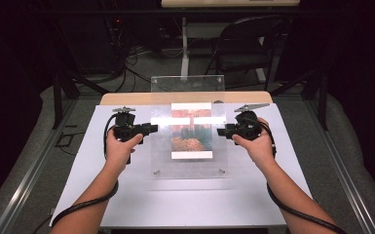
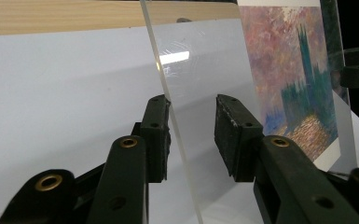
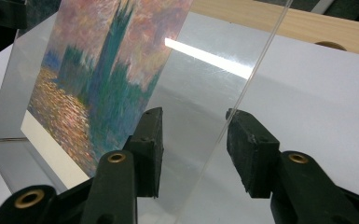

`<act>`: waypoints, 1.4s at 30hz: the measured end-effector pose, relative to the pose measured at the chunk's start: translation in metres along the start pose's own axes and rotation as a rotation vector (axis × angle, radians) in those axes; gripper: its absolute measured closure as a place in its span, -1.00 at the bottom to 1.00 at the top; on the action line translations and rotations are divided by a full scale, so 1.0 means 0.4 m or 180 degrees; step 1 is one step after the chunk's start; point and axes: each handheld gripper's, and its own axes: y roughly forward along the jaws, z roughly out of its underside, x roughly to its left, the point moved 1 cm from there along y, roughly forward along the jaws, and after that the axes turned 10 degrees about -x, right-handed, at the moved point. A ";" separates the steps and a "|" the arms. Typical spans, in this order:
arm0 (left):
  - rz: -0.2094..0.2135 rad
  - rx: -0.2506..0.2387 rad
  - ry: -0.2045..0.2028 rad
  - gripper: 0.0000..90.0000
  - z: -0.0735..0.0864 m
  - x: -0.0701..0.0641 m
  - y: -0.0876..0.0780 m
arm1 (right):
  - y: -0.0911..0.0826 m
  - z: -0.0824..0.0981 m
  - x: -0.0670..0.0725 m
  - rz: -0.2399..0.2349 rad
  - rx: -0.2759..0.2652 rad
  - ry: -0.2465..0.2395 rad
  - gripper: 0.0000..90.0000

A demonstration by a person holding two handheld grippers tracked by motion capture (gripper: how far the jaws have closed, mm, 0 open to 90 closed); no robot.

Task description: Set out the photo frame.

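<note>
A clear acrylic picture frame (image 1: 189, 92) stands tilted over the white mat, with a colourful painted print (image 1: 191, 130) in its middle and small metal pins at its corners. My left gripper (image 1: 153, 127) is at the frame's left edge and my right gripper (image 1: 220, 131) at its right edge, both about mid-height. In the left gripper view the frame's edge (image 2: 200, 60) runs between the jaws of the gripper (image 2: 192, 121), with a gap to one pad; the print (image 2: 298, 79) lies beyond. In the right gripper view the sheet (image 3: 200, 84) likewise passes between the gripper's (image 3: 194, 130) jaws unpressed, beside the print (image 3: 107, 60).
A white mat (image 1: 185, 204) covers the wooden table (image 1: 126, 99). Behind the table stand a dark folding chair (image 1: 248, 44) and a white table leg (image 1: 184, 48). Cables trail from both grippers along the forearms. Metal rails run along the floor at both sides.
</note>
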 end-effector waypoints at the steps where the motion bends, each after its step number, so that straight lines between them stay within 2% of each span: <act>1: 0.0003 0.0000 0.0004 0.47 0.000 -0.002 -0.004 | -0.004 0.001 0.003 0.0005 -0.0013 0.0008 0.27; 8: -0.0012 -0.0022 0.0111 0.51 0.004 -0.022 -0.029 | -0.030 0.003 0.022 0.0032 -0.0047 -0.0066 0.33; 22: 0.0063 -0.0103 0.0196 0.60 0.020 -0.047 -0.074 | -0.075 0.017 0.047 0.0000 -0.0149 -0.0127 0.46; 27: 0.0108 -0.0129 0.0209 0.63 0.027 -0.055 -0.091 | -0.092 0.024 0.057 -0.0013 -0.0190 -0.0166 0.51; 42: 0.0116 -0.0185 0.0244 0.66 0.043 -0.075 -0.118 | -0.118 0.034 0.075 -0.0051 -0.0221 -0.0197 0.57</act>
